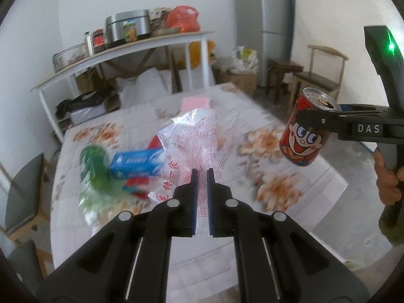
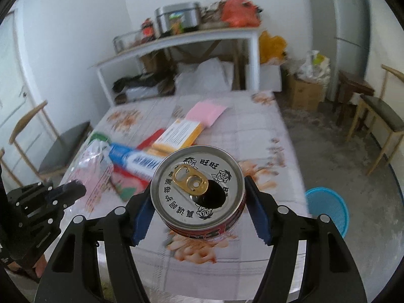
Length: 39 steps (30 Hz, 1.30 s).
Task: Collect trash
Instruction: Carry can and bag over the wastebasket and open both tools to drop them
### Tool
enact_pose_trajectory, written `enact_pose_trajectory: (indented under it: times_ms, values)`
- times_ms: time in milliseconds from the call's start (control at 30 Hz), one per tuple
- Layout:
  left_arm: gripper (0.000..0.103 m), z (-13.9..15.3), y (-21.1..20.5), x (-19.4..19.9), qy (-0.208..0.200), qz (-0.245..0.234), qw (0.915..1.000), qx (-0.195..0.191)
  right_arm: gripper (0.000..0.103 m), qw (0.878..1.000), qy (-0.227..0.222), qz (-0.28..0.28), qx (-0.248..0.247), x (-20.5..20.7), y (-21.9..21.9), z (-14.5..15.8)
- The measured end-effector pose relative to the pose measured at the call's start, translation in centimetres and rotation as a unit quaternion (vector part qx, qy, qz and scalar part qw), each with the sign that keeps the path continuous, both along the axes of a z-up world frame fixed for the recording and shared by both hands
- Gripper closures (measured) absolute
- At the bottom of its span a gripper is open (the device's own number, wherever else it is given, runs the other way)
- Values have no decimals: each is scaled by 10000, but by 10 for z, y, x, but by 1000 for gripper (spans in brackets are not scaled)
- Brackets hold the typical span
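Observation:
My left gripper (image 1: 202,174) is shut on a clear plastic bag with red print (image 1: 199,139), held up above the table; the bag also shows at the left of the right wrist view (image 2: 93,174). My right gripper (image 2: 199,197) is shut on an opened red drink can (image 2: 198,184) with a cartoon face, lifted above the table; the can shows at the right of the left wrist view (image 1: 305,131). On the floral tablecloth (image 2: 252,139) lie a blue box (image 2: 136,160), a green wrapper (image 1: 93,169), an orange and white box (image 2: 180,133) and a pink pad (image 2: 205,112).
A blue basket (image 2: 328,207) stands on the floor right of the table. Chairs stand at the left (image 2: 58,144) and right (image 2: 378,116). A white shelf (image 2: 181,40) with pots and bags is behind the table, a fridge (image 1: 267,25) at the back right.

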<state>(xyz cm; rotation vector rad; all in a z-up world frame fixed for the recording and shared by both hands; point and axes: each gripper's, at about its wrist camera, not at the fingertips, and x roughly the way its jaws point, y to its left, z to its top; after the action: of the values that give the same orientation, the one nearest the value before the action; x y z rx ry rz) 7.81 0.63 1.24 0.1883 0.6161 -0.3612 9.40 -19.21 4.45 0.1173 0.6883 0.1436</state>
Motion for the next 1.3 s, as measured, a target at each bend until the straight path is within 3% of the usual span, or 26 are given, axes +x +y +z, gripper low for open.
enact_pose_trajectory:
  times_ms: [300,467,567,700,800,933,967,1033,1067,1100,1300]
  values:
    - [98,38,-69,50,117,-1205,9914,-494,38,9907,-335,-1322,-26,-11,-86,31]
    - [98,41,-136,94,871,-1967,9733,-802,38,9763,-212,-2120,393,-16,-154,21]
    - [98,26,-187,124,1588,-2369,9538,-939,38,9652,6,-2486,818,-13,-196,-1]
    - [98,-6,-254,156,2386,-2617,9319,-790,38,9438,467,-2900,1514,-1,-253,-47]
    - [97,-32,-304,176,2706,-2744,9214,-493,38,9166,924,-3161,2266,11,-295,-96]
    - [97,-76,-361,206,3114,-2694,9113,-62,38,8695,1499,-3464,3188,33,-342,-174]
    - [97,-86,-373,212,3171,-2652,9105,70,38,8585,1627,-3579,3293,37,-350,-191]
    - [83,-108,-399,220,3269,-2641,9069,316,38,8440,1850,-3706,3407,47,-364,-222]
    - [62,-118,-410,223,3302,-2607,9061,447,38,8380,1917,-3767,3452,50,-370,-235]
    - [47,-124,-417,226,3281,-2521,9088,529,38,8301,2003,-3825,3528,56,-375,-249]
    - [44,-119,-405,238,3182,-2287,9197,243,38,7927,2782,-3892,3779,97,-394,-344]
